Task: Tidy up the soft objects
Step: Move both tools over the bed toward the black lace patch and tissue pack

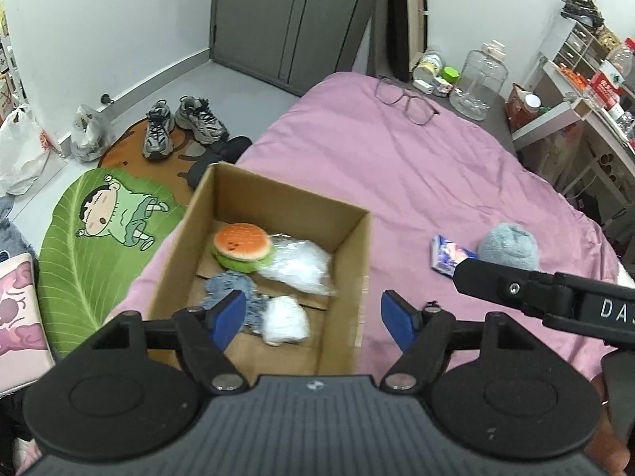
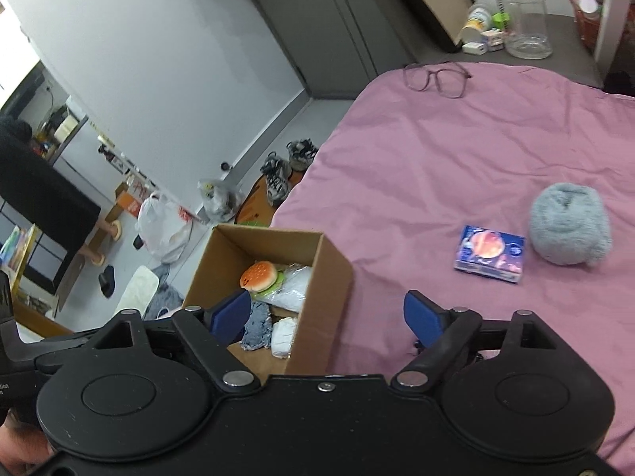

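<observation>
- Left gripper: black ribbed plastic body, two round hinge discs, blue flat pads; jaws wide, nothing btwn them. It hangs over the near end of the box.
- Right gripper: same black build w/ blue pads, jaws wide & empty, over the box's near right corner. In the left wrist view one of its black fingers shows at the right edge.
- Cardboard box: plain brown corrugated, open top, rectangular, sits on the bed's left edge.
- Inside, near end: crumpled white soft bundle touching a blue-grey fuzzy cloth.
- Inside, far end: round plush burger, orange bun over green frill, beside a crinkly clear plastic bag w/ white filling.
- Bedsheet: pink-mauve, matte, lightly wrinkled.
- On the sheet right of the box, well apart from it: small flat printed carton, blue-purple, glossy; just beside it a rounded grey fluffy plush, not boxed yet.
- Further up the sheet: thin-rimmed glasses, lenses square-ish.
- Past the bed: big clear jar.
- Floor left: leaf-shaped green mat w/ cartoon figure, pair of grey sneakers.
</observation>
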